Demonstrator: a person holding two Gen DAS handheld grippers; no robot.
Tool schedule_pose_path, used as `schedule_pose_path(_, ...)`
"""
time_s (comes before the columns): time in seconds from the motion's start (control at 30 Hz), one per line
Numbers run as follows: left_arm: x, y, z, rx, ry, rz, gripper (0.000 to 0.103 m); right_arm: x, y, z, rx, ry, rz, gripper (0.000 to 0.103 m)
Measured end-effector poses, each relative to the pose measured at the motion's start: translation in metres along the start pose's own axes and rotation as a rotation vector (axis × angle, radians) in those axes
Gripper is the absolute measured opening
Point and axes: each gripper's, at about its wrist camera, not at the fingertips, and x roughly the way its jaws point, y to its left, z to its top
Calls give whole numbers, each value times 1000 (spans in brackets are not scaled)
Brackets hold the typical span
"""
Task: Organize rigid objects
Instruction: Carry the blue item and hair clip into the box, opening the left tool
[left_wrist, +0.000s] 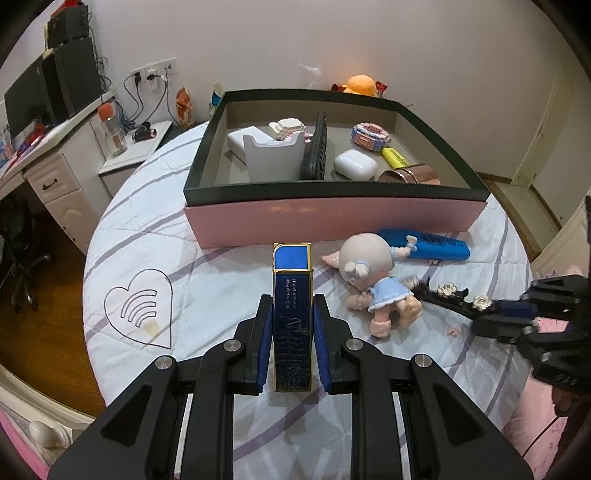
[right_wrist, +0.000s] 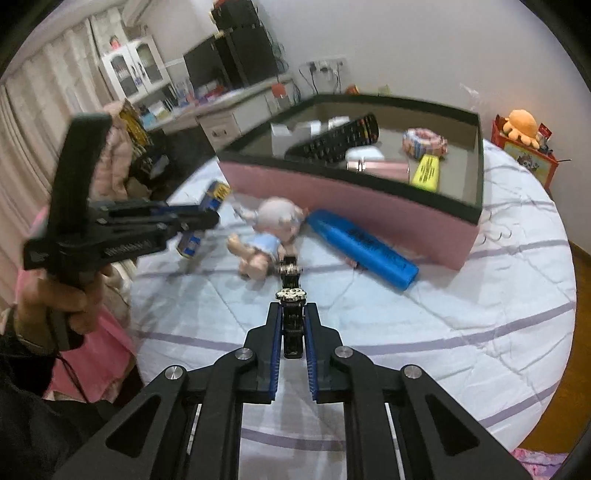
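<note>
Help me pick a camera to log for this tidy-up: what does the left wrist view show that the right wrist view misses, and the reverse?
Only the left wrist view shows the heart drawing on the bedspread and the blue lighter's lettered face, clamped in the left tool.

Only the right wrist view shows the person's hand holding the left tool, and the black hair clip close up in the right tool.

Both show the pink box with the remote inside, the doll and the blue tube on the bed.
</note>
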Motion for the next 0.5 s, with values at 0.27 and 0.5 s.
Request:
schedule_pose_path(0.27, 3, -2, -3, 2, 11, 3, 20, 18, 8, -4, -6, 27, -31, 11)
schedule_pose_path(0.5, 2, -3, -3, 6, 5, 5, 20, 6, 11, 0, 7, -5, -70, 11)
